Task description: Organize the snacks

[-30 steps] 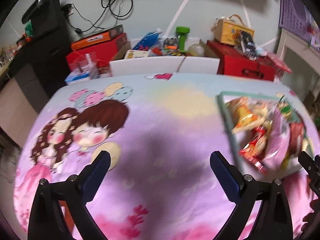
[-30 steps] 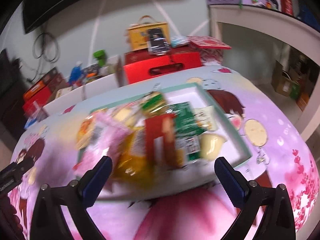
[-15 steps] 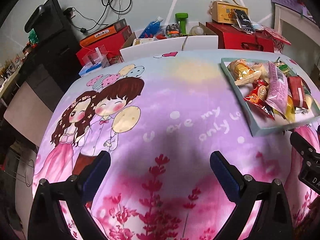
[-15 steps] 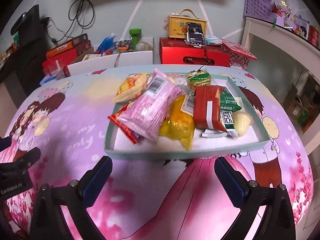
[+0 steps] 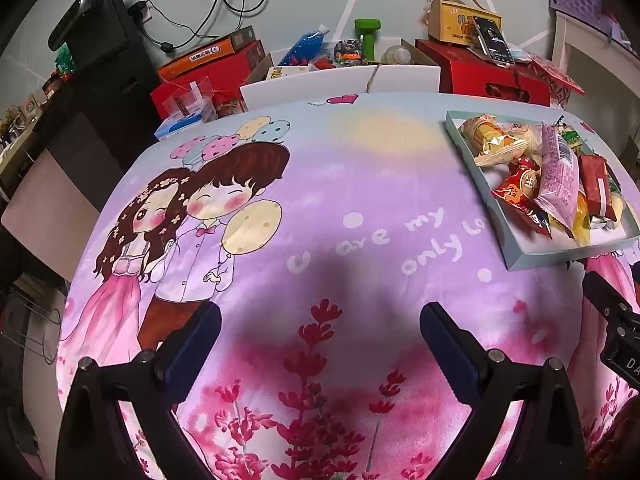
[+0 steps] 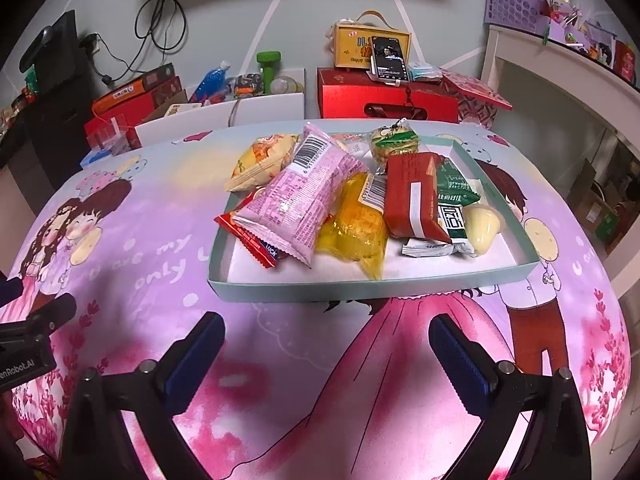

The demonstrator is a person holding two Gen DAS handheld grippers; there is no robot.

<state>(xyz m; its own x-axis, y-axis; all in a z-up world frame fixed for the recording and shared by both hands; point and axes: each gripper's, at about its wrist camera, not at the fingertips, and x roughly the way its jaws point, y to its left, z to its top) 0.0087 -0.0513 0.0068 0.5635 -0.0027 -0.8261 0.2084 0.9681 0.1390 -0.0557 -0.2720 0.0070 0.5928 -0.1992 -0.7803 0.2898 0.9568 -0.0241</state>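
A shallow pale-green tray (image 6: 372, 286) sits on the cartoon-print cloth, piled with snack packs: a pink packet (image 6: 300, 196), a red packet (image 6: 414, 196), a yellow pack (image 6: 356, 228), a green packet (image 6: 454, 190) and an orange-yellow pack (image 6: 262, 160). My right gripper (image 6: 326, 356) is open and empty, just in front of the tray's near wall. In the left wrist view the tray (image 5: 516, 256) lies at the right. My left gripper (image 5: 320, 344) is open and empty over bare cloth, left of the tray.
The cloth-covered table (image 5: 320, 200) has a rounded front edge. Behind it stand red boxes (image 6: 384, 92), a white box with bottles (image 6: 240, 108), a yellow carton with a phone (image 6: 372, 46) and a black cabinet (image 5: 108, 80). A white shelf (image 6: 560, 80) stands at the right.
Both grippers have drawn back toward the table's near edge and steadied. The tray now sits farther from both. Both stay open and empty.
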